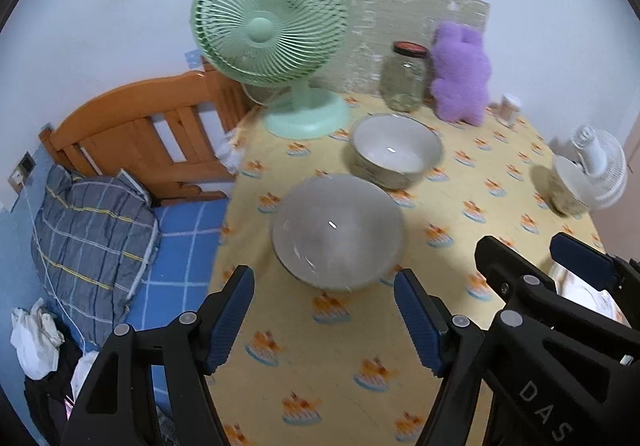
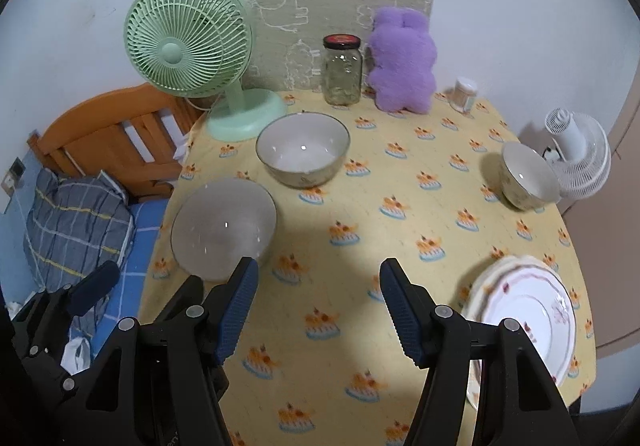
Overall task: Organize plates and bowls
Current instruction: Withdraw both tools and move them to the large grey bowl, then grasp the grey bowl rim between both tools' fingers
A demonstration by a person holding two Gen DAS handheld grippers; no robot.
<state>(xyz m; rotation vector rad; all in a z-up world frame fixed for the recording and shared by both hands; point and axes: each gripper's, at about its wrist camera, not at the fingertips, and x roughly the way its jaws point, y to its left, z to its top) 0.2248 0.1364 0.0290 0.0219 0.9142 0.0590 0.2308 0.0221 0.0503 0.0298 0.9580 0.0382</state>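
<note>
A bed with a blue checked sheet and a grey plaid pillow (image 2: 76, 221) is seen at far left, backed by an orange wooden headboard (image 2: 116, 133). Beside it, a bench draped in a yellow cloth printed with orange cakes (image 2: 360, 213) is shown. A mint-green plastic desk fan (image 2: 188, 41) is stood at the bench's rear left corner. Below it, a frosted translucent glass bowl (image 2: 222, 228) is set near the left edge, with a larger white ceramic bowl with a patterned outside (image 2: 302, 149) just behind it. A clear glass jar with a dark red lid (image 2: 342, 69), a purple plush bear-shaped toy (image 2: 402, 61) and a small white-capped container (image 2: 464, 93) are lined along the wall. A smaller patterned ceramic bowl (image 2: 528, 175) is placed at the right edge, near a white fan (image 2: 576, 153). A stack of white scalloped plates with pink trim (image 2: 532, 314) is seen at front right. The left gripper (image 1: 324, 316) and right gripper (image 2: 318, 310) are held above the cloth, blue-padded fingers (image 2: 236, 310) spread, nothing between them.
</note>
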